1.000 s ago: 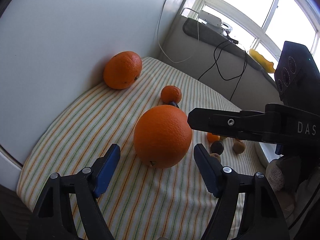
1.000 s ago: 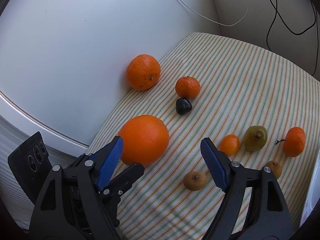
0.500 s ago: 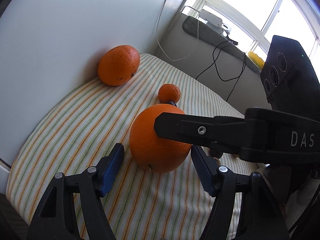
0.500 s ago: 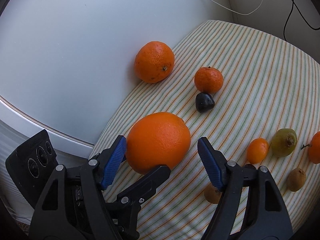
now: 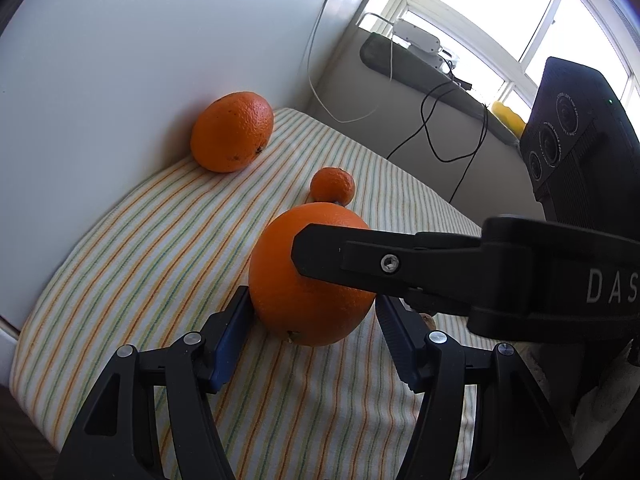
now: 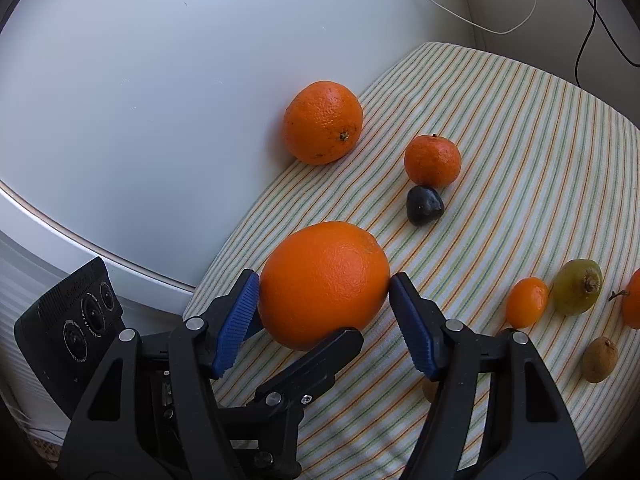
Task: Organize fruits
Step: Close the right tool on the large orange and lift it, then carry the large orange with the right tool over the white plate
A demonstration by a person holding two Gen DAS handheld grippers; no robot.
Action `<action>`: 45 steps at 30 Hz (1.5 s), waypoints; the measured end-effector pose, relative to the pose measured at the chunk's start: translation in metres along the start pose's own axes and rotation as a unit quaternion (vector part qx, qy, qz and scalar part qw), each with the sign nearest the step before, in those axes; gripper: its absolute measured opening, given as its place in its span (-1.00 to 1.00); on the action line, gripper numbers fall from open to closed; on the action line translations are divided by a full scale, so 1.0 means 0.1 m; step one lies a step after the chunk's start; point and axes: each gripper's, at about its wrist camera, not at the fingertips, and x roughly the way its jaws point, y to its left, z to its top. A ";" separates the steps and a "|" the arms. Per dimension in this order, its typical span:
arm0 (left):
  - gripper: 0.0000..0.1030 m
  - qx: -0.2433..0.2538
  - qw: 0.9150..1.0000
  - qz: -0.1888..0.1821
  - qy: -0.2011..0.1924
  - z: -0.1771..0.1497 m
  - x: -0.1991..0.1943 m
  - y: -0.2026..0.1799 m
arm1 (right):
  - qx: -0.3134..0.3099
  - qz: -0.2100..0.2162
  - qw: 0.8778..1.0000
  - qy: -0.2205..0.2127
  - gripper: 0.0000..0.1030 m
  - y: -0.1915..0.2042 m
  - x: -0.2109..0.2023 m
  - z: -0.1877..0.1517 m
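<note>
The large orange [image 6: 324,282] sits on the striped cloth [image 6: 520,140] near its front edge, long axis level across the right claw's view, stem end low toward the left claw. Both claws have been closing around it. The right claw [image 6: 324,318] touches both flanks. The left claw [image 5: 312,332] brackets it, contact unclear, since the right claw's arm crosses the fruit. A reddish fruit [image 6: 633,300] is cut off at the frame's edge.
</note>
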 end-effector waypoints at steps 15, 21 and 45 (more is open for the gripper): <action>0.21 0.038 0.999 -0.014 -0.010 0.05 -0.09 -0.38 | 0.002 -0.003 0.999 -0.036 0.37 -0.06 -0.51 -0.16; 0.21 0.061 0.998 -0.026 -0.009 0.07 -0.05 -0.69 | 0.013 -0.011 0.998 -0.058 0.37 -0.17 -0.83 -0.22; 0.21 0.166 0.980 -0.104 0.029 0.04 0.55 -2.10 | 0.103 -0.066 0.982 -0.141 0.37 -1.24 -2.02 -0.67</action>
